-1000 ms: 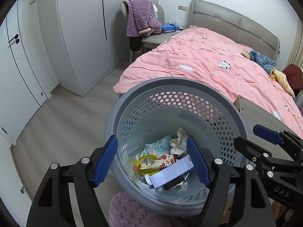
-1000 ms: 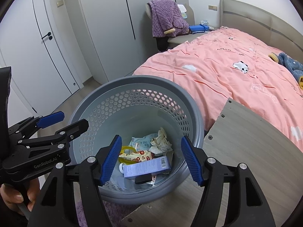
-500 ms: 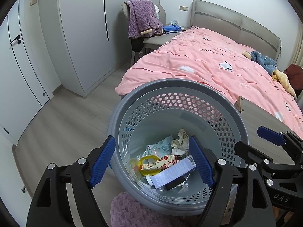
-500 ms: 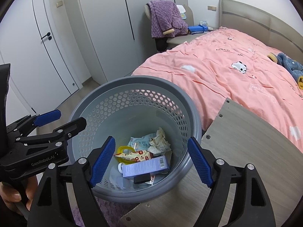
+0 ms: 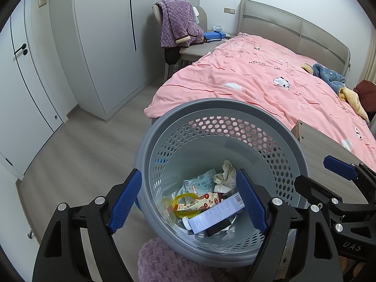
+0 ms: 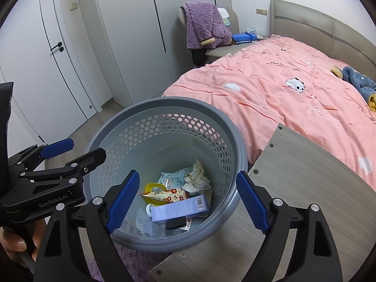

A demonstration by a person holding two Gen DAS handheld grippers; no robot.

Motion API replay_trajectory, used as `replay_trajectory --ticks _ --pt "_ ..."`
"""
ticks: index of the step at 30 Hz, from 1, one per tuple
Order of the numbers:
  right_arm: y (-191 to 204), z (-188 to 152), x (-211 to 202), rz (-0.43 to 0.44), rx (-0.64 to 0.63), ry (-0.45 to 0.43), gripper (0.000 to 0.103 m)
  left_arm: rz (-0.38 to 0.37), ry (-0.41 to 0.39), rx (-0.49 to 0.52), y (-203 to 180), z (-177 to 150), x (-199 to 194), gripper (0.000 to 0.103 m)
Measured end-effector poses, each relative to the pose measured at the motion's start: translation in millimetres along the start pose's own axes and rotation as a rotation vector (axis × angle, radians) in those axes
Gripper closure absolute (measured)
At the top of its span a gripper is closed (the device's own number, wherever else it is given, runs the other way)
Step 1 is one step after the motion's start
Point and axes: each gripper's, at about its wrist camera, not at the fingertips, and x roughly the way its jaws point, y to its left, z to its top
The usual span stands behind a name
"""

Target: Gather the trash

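The left black two-finger gripper with blue pads (image 5: 188, 202) and its right twin (image 6: 186, 202) hang side by side (both tilted downward), jaws opening, nothing between them.

Your grey perforated basket (image 5: 221, 108), upright, lower centre of frame, holds your trash: a pale purple box (image 5: 216, 213) lying flat, a crumpled tissue (image 5: 225, 176), a light blue wipes pack (image 5: 199, 183), and a yellow-and-red snack wrapper (image 5: 199, 203).
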Motion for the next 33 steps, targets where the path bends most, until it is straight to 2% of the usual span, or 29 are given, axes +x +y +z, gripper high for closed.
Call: replay_trajectory --ticks 33 --pt "-2.2 1.1 -0.5 0.000 0.001 -0.004 0.020 0.025 -0.009 -0.009 -0.9 1.6 -4.2 0.022"
